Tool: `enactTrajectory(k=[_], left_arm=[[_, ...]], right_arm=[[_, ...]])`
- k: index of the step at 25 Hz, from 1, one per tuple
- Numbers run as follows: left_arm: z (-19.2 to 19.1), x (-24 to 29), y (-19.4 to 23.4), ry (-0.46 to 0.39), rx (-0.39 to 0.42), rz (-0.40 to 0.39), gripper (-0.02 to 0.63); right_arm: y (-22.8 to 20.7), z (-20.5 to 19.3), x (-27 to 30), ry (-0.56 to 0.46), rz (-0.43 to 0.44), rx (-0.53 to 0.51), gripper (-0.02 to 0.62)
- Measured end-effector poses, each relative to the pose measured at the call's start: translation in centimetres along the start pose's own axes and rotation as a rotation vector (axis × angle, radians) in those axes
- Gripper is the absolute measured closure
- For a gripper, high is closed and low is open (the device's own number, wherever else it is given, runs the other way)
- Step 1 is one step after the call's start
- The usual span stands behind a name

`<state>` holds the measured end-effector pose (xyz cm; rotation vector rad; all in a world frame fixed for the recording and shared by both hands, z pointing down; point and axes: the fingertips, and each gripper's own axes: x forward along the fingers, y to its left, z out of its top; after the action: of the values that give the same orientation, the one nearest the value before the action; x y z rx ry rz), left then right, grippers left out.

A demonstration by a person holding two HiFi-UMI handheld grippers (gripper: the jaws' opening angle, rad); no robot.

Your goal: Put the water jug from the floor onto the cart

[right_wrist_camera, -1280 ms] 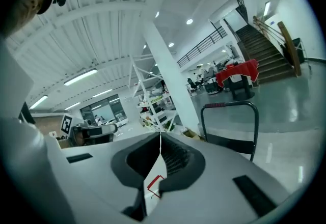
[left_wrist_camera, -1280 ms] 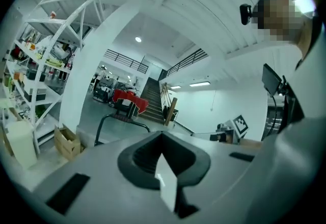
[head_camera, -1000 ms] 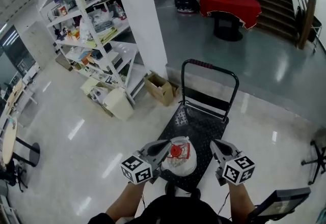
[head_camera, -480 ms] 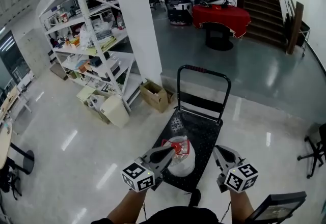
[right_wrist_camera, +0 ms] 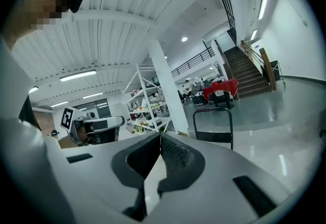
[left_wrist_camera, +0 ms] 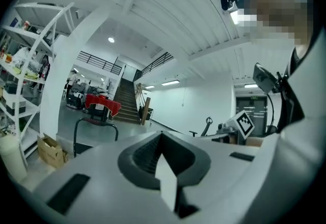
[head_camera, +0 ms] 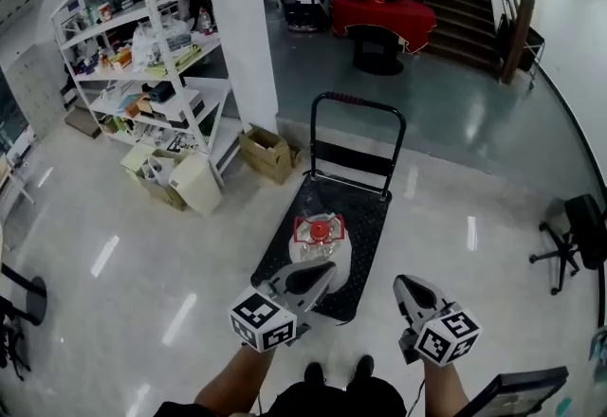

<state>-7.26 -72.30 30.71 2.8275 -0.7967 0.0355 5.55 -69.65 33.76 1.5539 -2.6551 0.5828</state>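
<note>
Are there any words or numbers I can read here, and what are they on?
None can be read.
Cubes on the left gripper and right gripper: black-and-white square patterns, no letters.
Packets on the shelves: print too small.
Water jug: no readable label.

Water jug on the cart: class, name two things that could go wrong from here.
1. The water jug stands unrestrained on the cart, whose flat deck has no side walls; if the cart rolls or is bumped, it could tip or slide off.
2. The cardboard box lies close to the cart's handle end; pushing the cart that way might snag it.
</note>
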Motion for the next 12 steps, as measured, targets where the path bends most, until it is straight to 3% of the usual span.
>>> enactTrajectory(k=[6, 12], left_arm=[[-0.6, -3.6, -7.7, -0.009, -0.041, 0.026, 0.604], [-1.6, -5.8, -18.6, -0.005, -0.005, 0.066, 0.604]], right_arm=[[2.6, -1.2, -8.4, -0.031, 0.009, -0.011, 0.592], [4.1, -3.3, -18.9, -0.020, 0.062, -0.040, 0.592]])
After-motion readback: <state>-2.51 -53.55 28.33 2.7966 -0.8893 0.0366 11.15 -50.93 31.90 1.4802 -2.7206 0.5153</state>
